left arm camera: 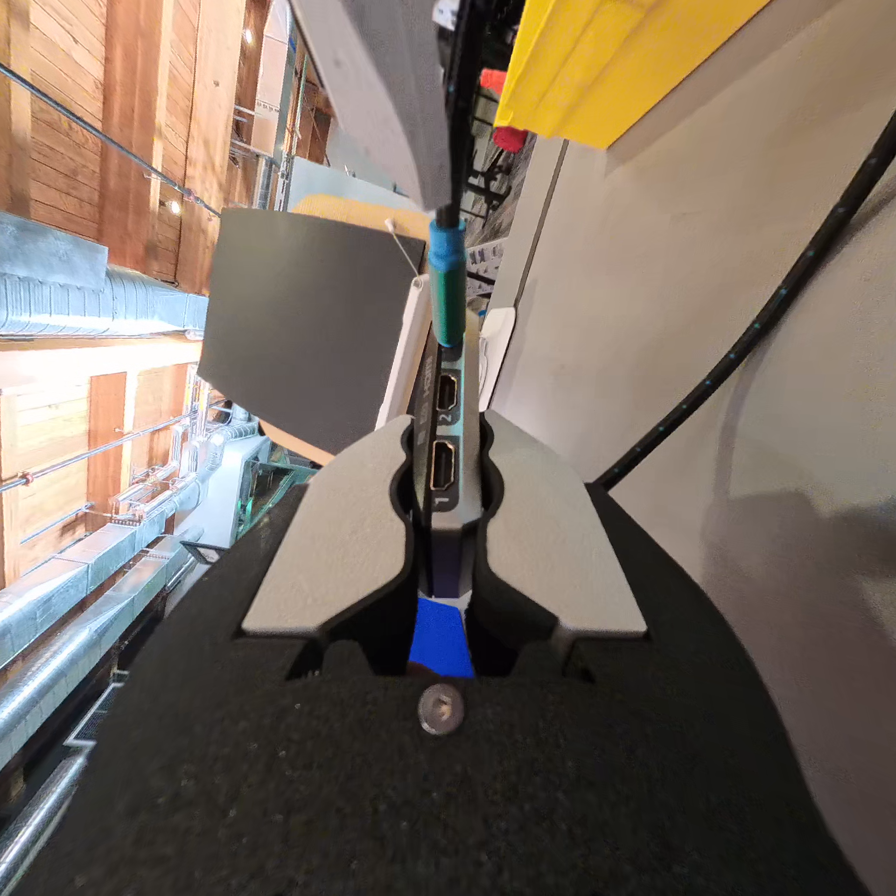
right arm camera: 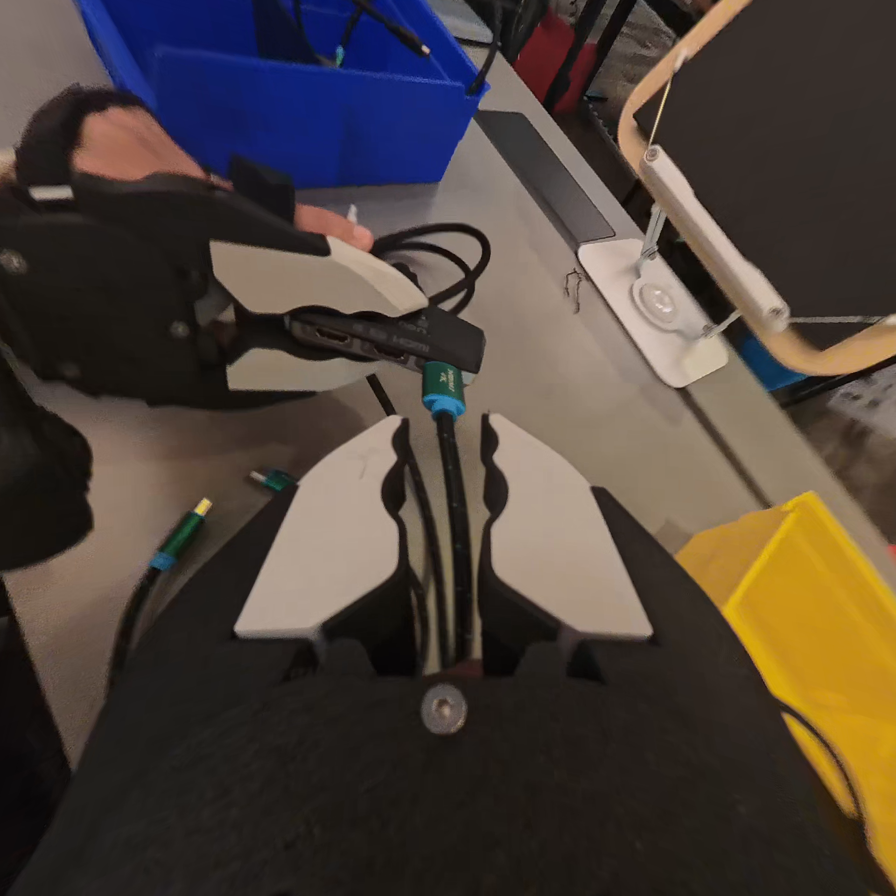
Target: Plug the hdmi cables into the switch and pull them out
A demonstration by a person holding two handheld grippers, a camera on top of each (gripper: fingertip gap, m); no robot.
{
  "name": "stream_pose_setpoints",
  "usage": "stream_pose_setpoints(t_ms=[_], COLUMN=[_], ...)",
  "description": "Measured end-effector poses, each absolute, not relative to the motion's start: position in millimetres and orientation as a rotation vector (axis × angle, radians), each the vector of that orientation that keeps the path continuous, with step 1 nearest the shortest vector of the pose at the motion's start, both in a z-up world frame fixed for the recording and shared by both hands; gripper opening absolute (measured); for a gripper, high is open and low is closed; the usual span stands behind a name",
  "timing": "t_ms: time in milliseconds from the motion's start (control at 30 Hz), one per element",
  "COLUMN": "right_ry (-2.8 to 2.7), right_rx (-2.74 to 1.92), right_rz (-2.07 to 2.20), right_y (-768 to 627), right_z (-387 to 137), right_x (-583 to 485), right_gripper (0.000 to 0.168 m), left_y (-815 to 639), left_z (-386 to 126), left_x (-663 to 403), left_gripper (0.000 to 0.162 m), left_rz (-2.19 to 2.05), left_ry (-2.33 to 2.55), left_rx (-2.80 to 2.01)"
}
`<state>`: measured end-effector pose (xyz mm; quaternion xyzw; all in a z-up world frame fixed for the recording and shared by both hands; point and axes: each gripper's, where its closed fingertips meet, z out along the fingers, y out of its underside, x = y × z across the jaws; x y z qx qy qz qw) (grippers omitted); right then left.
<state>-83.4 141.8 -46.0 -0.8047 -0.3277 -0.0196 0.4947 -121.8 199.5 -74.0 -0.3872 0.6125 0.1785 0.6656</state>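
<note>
left gripper (left arm camera: 443, 436) clenched on the hdmi switch (left arm camera: 448, 465), held off the grey table (right arm camera: 509, 300) with its port row facing the right gripper (right arm camera: 443, 426). one green-and-blue plug (right arm camera: 443, 383) is seated in the port farthest from the left gripper's fingers; the two ports nearer them are empty. the plugged cable (right arm camera: 456, 509) runs back between the right gripper's fingers, which stand parted and do not pinch it, so the right gripper is released. a second plug (right arm camera: 186, 523) lies loose on the table, near left, with a third plug (right arm camera: 274, 479) just beyond it. blue bin (right arm camera: 300, 106) far left, yellow bin (right arm camera: 795, 606) near right. judged step: one cable inserted, two to go. the next move likely calls for grasping a loose plug by its body and aligning it squarely with an empty port.
</note>
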Motion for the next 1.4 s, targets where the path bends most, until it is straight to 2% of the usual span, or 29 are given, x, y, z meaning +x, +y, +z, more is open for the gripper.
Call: stream_pose_setpoints(t_ms=[67, 167, 367, 967, 1133, 1200, 1267, 1333, 1400], right_ry=[-0.926, -1.117, -1.292, -1.397, -1.394, -1.343, -1.335, -1.234, -1.148], right_rx=[-1.943, -1.894, -1.717, -1.402, -1.449, -1.575, -1.581, -1.608, -1.614], right_rz=[-0.184, -0.361, -0.622, -0.779, -0.644, -0.464, -0.162, 0.151, 0.301], right_y=[144, 150, 167, 147, 135, 128, 106, 92, 94], right_z=[-49, -64, -69, -69, -73, -72, -54, -23, 1], right_x=[-83, -91, -96, -89, -89, -95, -114, -122, -110], right_gripper=[0.039, 0.042, 0.015, 0.013, 0.013, 0.015, 0.009, 0.027, 0.031], left_y=[201, 196, 190, 175, 164, 159, 159, 155, 152], left_z=[-75, -75, -77, -80, -84, -81, -76, -71, -68], left_x=[-124, -123, -125, -115, -111, -114, -119, -122, -127], left_gripper=[0.022, 0.022, 0.022, 0.024, 0.023, 0.023, 0.023, 0.022, 0.022], left_rz=[0.406, 0.404, 0.4, 0.334, 0.259, 0.223, 0.173, 0.076, -0.004], left_ry=[1.385, 1.398, 1.41, 1.433, 1.478, 1.47, 1.456, 1.46, 1.476], left_rx=[-0.884, -0.872, -0.878, -0.809, -0.742, -0.674, -0.657, -0.655, -0.647])
